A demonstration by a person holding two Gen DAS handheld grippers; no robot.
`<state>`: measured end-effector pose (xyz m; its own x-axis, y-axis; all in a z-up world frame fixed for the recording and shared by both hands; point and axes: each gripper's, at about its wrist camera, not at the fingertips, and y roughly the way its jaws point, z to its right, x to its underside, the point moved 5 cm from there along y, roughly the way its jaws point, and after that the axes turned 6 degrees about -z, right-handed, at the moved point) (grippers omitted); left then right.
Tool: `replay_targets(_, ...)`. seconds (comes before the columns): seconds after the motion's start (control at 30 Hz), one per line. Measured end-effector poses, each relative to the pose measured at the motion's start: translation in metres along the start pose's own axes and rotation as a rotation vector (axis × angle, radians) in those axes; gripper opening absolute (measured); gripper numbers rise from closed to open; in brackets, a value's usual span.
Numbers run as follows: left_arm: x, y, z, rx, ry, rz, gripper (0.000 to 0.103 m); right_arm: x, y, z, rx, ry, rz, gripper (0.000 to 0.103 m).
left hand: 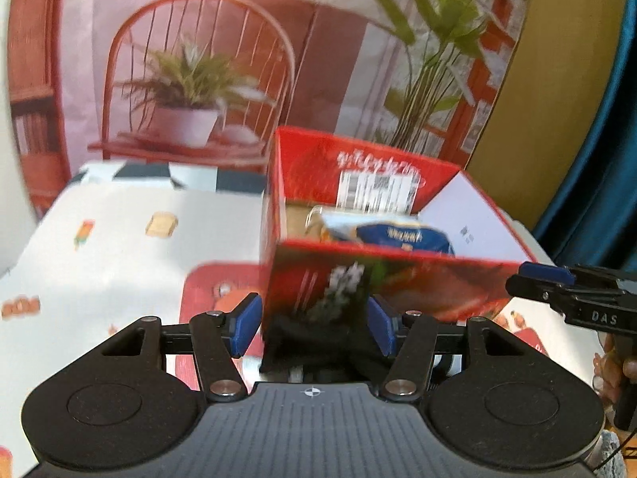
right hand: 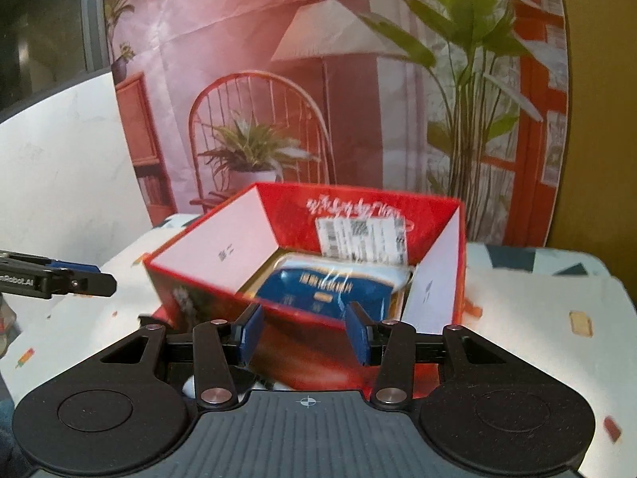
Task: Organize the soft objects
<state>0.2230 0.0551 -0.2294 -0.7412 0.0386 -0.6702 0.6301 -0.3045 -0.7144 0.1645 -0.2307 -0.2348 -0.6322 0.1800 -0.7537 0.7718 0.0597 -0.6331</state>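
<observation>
Black soft cloth (left hand: 318,342) sits bunched between the left gripper (left hand: 314,324) pads, which appear to clamp it just before the red cardboard box (left hand: 382,279). Inside the box lies a blue plastic-wrapped pack (right hand: 330,290). Right gripper (right hand: 304,336) stands part open, nothing clearly held, above the patterned surface (left hand: 119,231).
</observation>
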Motion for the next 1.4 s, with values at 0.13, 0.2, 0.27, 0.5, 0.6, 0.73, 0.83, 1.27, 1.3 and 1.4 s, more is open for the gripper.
replay_targets(0.13, 0.01, 0.013, -0.007, -0.004, -0.018, -0.034, 0.061, 0.021, 0.01, -0.007, -0.012, 0.014, -0.054, 0.042)
replay_targets(0.2, 0.013, 0.02, -0.011, -0.006, -0.027, -0.049, 0.061, 0.029, 0.018, -0.009, -0.025, 0.032, -0.082, 0.042)
replay_targets(0.27, 0.014, 0.025, -0.015, -0.003, -0.033, -0.062, 0.061, 0.035, 0.024, -0.013, -0.037, 0.041, -0.104, 0.043)
replay_targets(0.5, 0.021, 0.036, -0.02, 0.006, -0.049, -0.095, 0.061, 0.047, 0.047, -0.024, -0.07, 0.063, -0.157, 0.057)
replay_targets(0.6, 0.02, 0.041, -0.022, 0.011, -0.058, -0.104, 0.061, 0.05, 0.059, -0.024, -0.068, 0.09, -0.176, 0.06)
replay_targets(0.73, 0.019, 0.047, -0.022, 0.019, -0.069, -0.114, 0.062, 0.054, 0.071, -0.025, -0.063, 0.083, -0.204, 0.056)
replay_targets(0.83, 0.018, 0.053, -0.024, 0.027, -0.092, -0.116, 0.065, 0.056, 0.071, -0.024, -0.048, 0.057, -0.204, 0.04)
replay_targets(1.27, 0.018, 0.07, -0.017, 0.061, -0.111, -0.142, 0.039, 0.05, 0.071, -0.018, -0.057, 0.072, -0.19, 0.016)
replay_targets(1.3, 0.017, 0.07, -0.016, 0.058, -0.101, -0.14, 0.03, 0.049, 0.07, -0.019, -0.066, 0.078, -0.186, 0.018)
replay_targets(1.4, 0.015, 0.068, -0.013, 0.05, -0.08, -0.14, 0.021, 0.047, 0.068, -0.021, -0.112, 0.101, -0.179, 0.032)
